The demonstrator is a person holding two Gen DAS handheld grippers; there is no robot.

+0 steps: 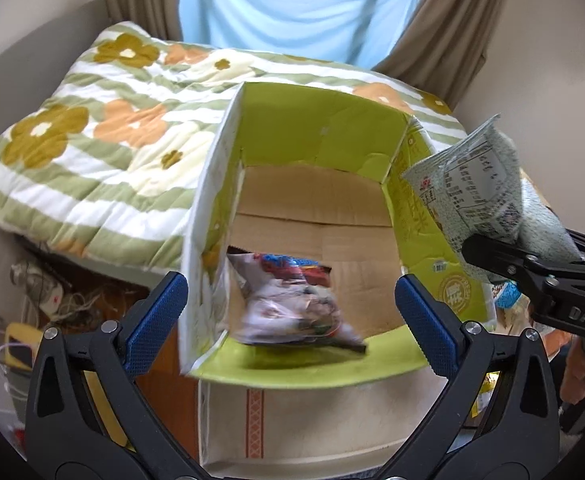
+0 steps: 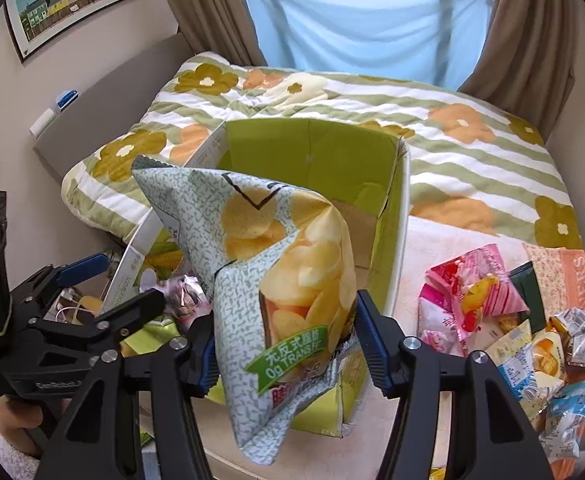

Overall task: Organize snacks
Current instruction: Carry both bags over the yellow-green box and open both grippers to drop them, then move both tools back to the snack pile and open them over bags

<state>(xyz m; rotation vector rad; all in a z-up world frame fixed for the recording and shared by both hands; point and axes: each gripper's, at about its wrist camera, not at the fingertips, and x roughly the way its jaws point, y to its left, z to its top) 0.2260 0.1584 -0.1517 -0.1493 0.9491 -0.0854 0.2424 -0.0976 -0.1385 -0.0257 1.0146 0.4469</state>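
An open cardboard box [image 1: 316, 224] with green flaps stands against the bed. A silver snack bag [image 1: 292, 300], blurred, is inside the box near its front flap, between my left gripper's [image 1: 292, 308] open jaws and apart from both blue pads. My right gripper [image 2: 286, 340] is shut on a green-grey potato chip bag [image 2: 276, 272] and holds it upright just right of the box; the bag [image 1: 488, 196] and that gripper show at the right of the left wrist view. The box [image 2: 324, 160] lies behind the bag in the right wrist view.
A flowered quilt [image 1: 92, 140] covers the bed behind the box. A heap of snack packets [image 2: 504, 320] lies to the right on a cloth. Cables and a power strip [image 1: 48, 296] lie on the floor at the left. Curtains hang behind.
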